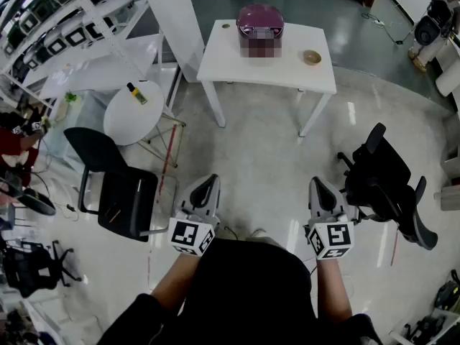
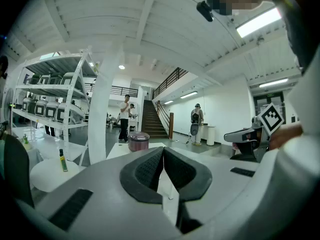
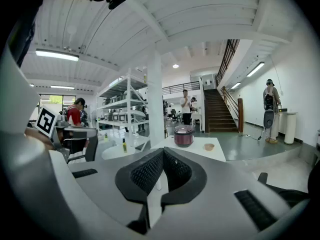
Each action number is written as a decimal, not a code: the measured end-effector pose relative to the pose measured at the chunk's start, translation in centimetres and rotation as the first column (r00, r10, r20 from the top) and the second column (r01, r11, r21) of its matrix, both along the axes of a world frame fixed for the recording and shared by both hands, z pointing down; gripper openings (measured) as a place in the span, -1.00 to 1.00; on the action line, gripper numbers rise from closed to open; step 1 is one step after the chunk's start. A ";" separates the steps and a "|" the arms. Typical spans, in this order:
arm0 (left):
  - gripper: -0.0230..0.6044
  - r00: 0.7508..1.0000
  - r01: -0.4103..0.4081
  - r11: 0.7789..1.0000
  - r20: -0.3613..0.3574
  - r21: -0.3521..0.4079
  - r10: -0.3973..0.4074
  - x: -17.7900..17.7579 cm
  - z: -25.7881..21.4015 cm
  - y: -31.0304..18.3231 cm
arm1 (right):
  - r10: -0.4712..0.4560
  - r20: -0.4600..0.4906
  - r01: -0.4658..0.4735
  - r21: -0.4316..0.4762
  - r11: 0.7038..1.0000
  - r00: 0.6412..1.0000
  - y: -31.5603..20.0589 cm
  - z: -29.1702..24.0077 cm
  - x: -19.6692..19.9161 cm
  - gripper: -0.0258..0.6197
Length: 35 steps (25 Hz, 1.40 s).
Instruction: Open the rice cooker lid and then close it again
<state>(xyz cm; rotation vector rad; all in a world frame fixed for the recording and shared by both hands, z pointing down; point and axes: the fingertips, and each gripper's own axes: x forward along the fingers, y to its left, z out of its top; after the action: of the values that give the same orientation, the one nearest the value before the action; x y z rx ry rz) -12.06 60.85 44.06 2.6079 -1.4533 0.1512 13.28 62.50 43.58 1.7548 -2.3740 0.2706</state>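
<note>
Though ahead, rice cooker (image 1: 260,21) beyond grippers (image 1: 209,183) (image 1: 316,185)

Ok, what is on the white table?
On the table the rice cooker stands, a small bowl at its right, a small round thing near the left corner. What the cooker holds is covered by its shut lid.

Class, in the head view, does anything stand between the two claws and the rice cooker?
Nothing visible does. Only bare floor lies between the left claw, the right claw and the table bearing the rice cooker; the left chair and right chair stand aside.
</note>
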 end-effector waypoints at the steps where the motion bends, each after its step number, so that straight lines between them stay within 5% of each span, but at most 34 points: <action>1: -0.91 1.000 0.002 1.000 0.001 0.003 -0.002 -0.1 0.0 0.0 | -0.002 -0.004 0.002 0.001 1.000 1.000 0.0 0.0 -0.1 -0.92; 13: -0.91 1.000 -0.004 1.000 -0.019 0.020 0.004 1.0 -0.4 0.0 | -0.005 0.094 0.001 0.047 0.999 0.996 0.5 -0.7 0.4 -0.92; 23: -0.89 0.996 -0.041 0.999 -0.082 -0.030 0.038 1.8 0.4 0.1 | 0.058 0.073 -0.061 0.041 0.997 0.996 0.8 -0.5 3.2 -0.89; 26: -0.39 0.993 -0.088 0.992 -0.084 -0.089 0.080 2.3 1.9 0.2 | 0.077 0.096 -0.082 0.052 0.995 0.992 0.9 -0.4 3.9 -0.31; 28: -0.08 0.993 -0.096 0.992 -0.069 -0.086 0.091 2.4 2.2 0.6 | 0.084 0.096 -0.090 0.053 0.995 0.992 1.0 -0.1 4.3 -0.18; 35: 0.00 0.996 0.009 1.000 -0.089 -0.029 -0.011 0.7 1.0 0.9 | 0.083 0.067 -0.085 0.037 0.996 0.994 1.6 0.4 4.9 -0.14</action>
<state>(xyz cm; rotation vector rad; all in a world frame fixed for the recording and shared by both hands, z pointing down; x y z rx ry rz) -11.36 61.75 45.08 2.5498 -1.4240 0.0537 18.20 64.15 43.99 1.8947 -2.3688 0.2989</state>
